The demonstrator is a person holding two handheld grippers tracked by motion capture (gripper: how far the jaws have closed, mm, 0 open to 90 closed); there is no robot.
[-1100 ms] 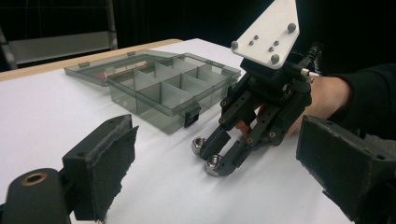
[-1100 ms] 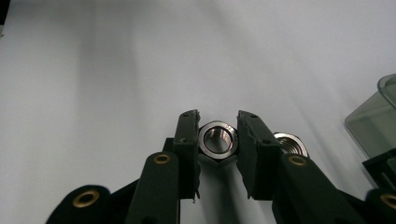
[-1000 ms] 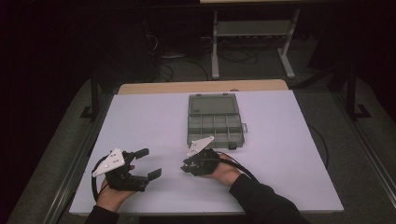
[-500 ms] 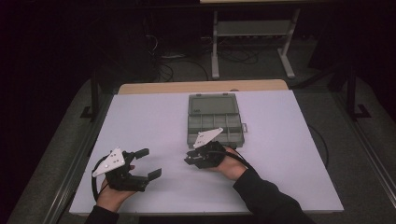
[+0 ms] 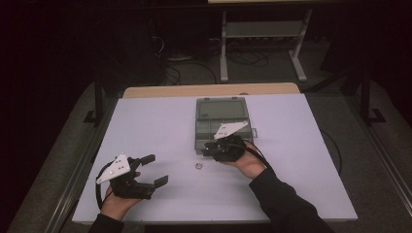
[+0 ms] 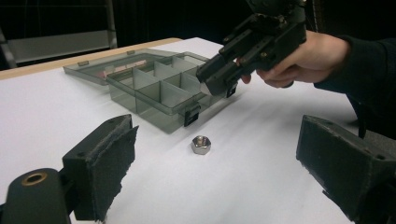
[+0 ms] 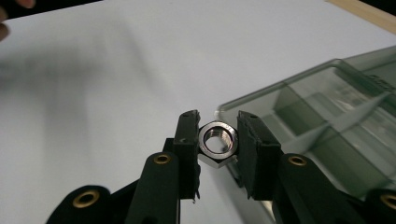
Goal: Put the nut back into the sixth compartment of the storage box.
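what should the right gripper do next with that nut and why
Probably carry it a little farther over the organizer box and release. The right gripper is clamped on a hex nut at the open box's near edge; a second nut waits on the table.

No readable text, labels, brands or numbers on anything in view.

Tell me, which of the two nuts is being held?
The nut clamped in the right gripper, beside the box. The other nut lies loose on the table.
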